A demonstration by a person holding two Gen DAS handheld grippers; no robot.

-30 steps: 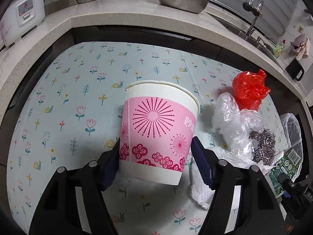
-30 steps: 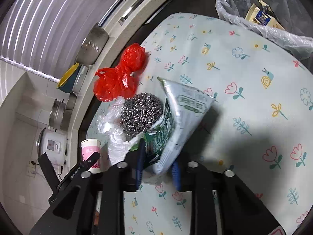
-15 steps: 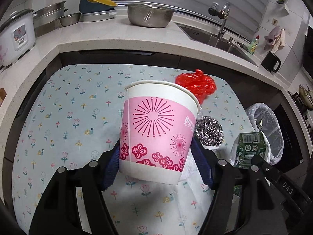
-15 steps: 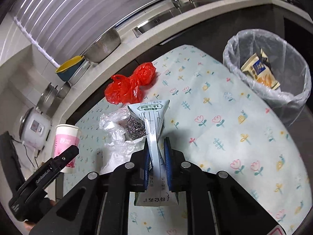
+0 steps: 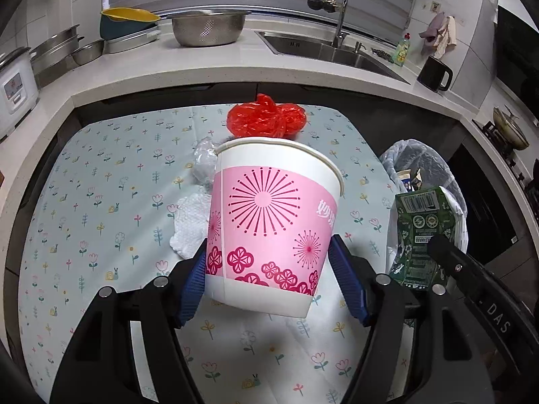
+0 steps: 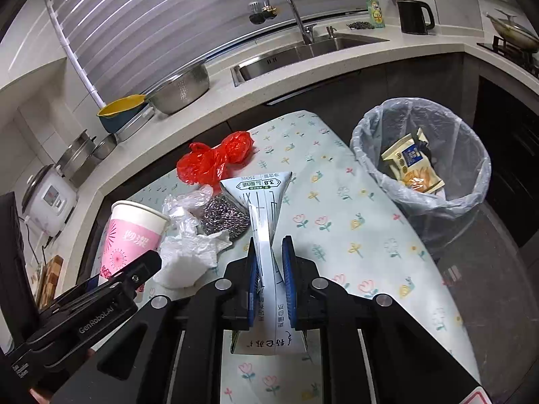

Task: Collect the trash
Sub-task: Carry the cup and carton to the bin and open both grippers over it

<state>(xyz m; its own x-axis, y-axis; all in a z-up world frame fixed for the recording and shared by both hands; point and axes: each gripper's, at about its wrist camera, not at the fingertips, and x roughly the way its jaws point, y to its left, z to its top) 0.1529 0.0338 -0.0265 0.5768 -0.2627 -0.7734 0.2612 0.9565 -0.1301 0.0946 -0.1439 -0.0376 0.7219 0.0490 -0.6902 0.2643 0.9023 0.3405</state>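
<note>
Mid-carry: left gripper (image 5: 269,289) has its jaws spread wide and clamped on the base of the pink paper cup (image 5: 273,222), held clear of the table; right gripper (image 6: 271,279) pinches a flattened milk carton (image 6: 266,229) between nearly closed jaws. Red bag (image 6: 215,160), steel scourer (image 6: 224,217) and tissue (image 6: 188,262) lie on the flowered cloth (image 6: 337,235). Next, I'd say: swing both loads over the lined bin (image 6: 471,155) past the table's far edge, then release.

light: even, indoor | focus: sharp | edges: fisheye bending, dark corners | shadows: soft
</note>
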